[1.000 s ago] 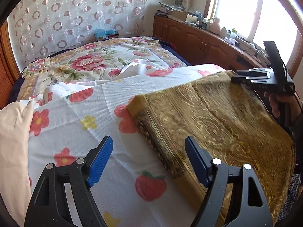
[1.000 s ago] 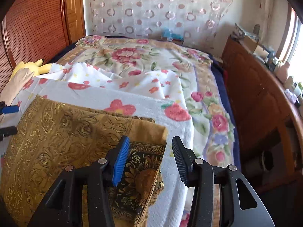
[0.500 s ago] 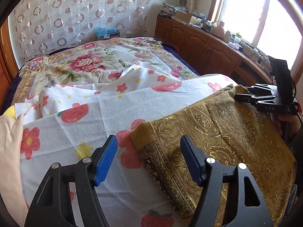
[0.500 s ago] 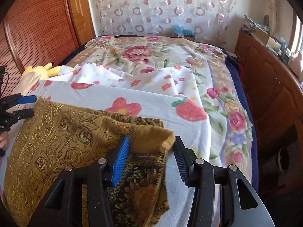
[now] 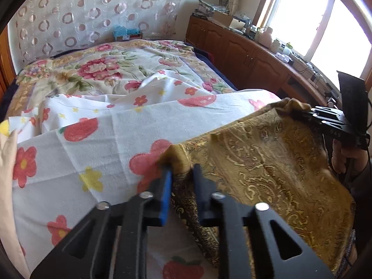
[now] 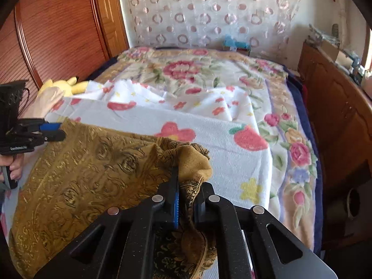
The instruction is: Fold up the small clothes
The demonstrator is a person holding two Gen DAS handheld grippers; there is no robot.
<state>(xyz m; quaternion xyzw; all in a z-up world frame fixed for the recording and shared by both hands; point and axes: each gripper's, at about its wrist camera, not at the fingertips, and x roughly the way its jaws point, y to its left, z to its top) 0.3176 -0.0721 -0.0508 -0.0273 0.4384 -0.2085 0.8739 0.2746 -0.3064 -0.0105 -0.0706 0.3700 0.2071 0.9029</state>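
Bunched gold brocade cloth (image 5: 267,162) corners between both hand-held grippers' pads

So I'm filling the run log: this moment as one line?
stage: corners gripped | left gripper: just closed on gold cloth corner | right gripper: same, other corner | cloth on bed

home bedroom: bed (image 5: 130,69), wooden cabinets (image 5: 234,51).

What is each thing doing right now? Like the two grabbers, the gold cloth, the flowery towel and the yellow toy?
left gripper: jaws just closed, shut on one far corner of the gold cloth.
right gripper: jaws just closed, shut on the other far corner.
gold cloth: folded, both pinched corners bunched up.
flowery towel: spread under the cloth, rumpled at its far edge.
yellow toy: lying by the wooden panel, partly hidden.
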